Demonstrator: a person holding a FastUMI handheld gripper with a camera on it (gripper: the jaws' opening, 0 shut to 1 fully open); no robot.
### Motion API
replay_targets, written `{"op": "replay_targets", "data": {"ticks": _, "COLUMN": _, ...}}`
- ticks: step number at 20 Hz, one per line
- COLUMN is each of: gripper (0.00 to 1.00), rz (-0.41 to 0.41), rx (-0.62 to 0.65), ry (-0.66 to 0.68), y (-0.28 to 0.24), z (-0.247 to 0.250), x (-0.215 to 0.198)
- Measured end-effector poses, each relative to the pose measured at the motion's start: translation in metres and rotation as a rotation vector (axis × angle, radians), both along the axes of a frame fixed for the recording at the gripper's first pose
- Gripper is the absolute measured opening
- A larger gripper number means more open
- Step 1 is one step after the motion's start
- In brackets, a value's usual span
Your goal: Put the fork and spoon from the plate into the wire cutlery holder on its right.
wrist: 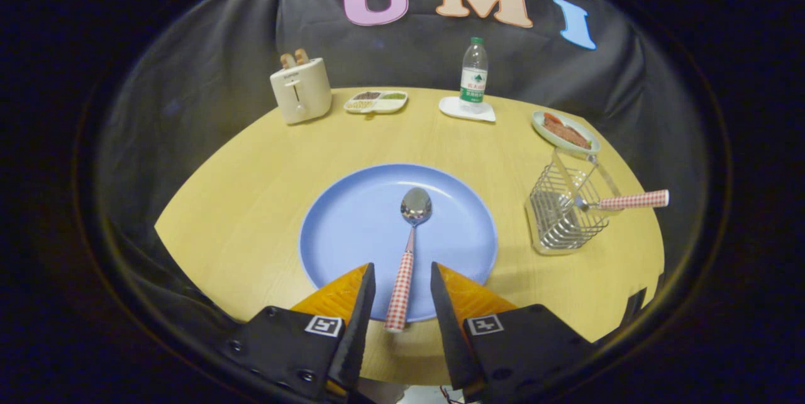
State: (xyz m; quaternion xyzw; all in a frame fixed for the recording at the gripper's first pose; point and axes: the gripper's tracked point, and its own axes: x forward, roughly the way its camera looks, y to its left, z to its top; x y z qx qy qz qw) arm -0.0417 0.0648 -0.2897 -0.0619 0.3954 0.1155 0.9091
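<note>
At the bottom middle of the frame we see our gripper [402,265]. It has two wedge-shaped fingers [343,294] that taper to blunt tips, and their upper faces are finely textured. Each finger is fixed to a black block [283,347]. Each block carries a square black-and-white marker [324,326], and the lower left one has small round screws [234,346]. The fingers stand apart on either side of the spoon [405,259] handle, and we see them clear of it.

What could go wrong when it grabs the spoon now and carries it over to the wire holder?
The gripper is open, its fingers either side of the spoon handle with gaps, so closing off-centre could skid it across the smooth blue plate. The fork already leans out of the wire holder; dropping the spoon in might knock it or tip the holder.
</note>
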Motion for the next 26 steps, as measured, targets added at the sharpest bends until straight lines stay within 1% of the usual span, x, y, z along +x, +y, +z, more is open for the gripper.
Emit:
{"op": "replay_targets", "data": {"ticks": 6, "gripper": 0.07, "rz": -0.042, "rx": -0.028, "ry": 0.034, "y": -0.001, "z": -0.022, "x": 0.000}}
{"op": "replay_targets", "data": {"ticks": 8, "gripper": 0.08, "rz": -0.063, "rx": -0.013, "ry": 0.045, "y": -0.001, "z": -0.026, "x": 0.001}}
{"op": "replay_targets", "data": {"ticks": 10, "gripper": 0.08, "rz": -0.064, "rx": 0.003, "ry": 0.058, "y": -0.001, "z": -0.033, "x": 0.003}}
{"op": "replay_targets", "data": {"ticks": 12, "gripper": 0.09, "rz": -0.059, "rx": -0.036, "ry": 0.046, "y": -0.005, "z": -0.026, "x": 0.001}}
{"op": "replay_targets", "data": {"ticks": 14, "gripper": 0.09, "rz": -0.037, "rx": -0.060, "ry": 0.039, "y": -0.007, "z": -0.022, "x": 0.000}}
{"op": "replay_targets", "data": {"ticks": 18, "gripper": 0.09, "rz": 0.012, "rx": -0.055, "ry": 0.011, "y": -0.004, "z": 0.002, "x": 0.003}}
{"op": "replay_targets", "data": {"ticks": 21, "gripper": 0.09, "rz": 0.032, "rx": -0.019, "ry": 0.029, "y": -0.004, "z": 0.024, "x": 0.003}}
{"op": "replay_targets", "data": {"ticks": 24, "gripper": 0.09, "rz": 0.053, "rx": -0.011, "ry": 0.064, "y": -0.017, "z": 0.050, "x": 0.002}}
{"op": "replay_targets", "data": {"ticks": 26, "gripper": 0.09, "rz": 0.050, "rx": -0.012, "ry": 0.079, "y": -0.033, "z": 0.072, "x": 0.005}}
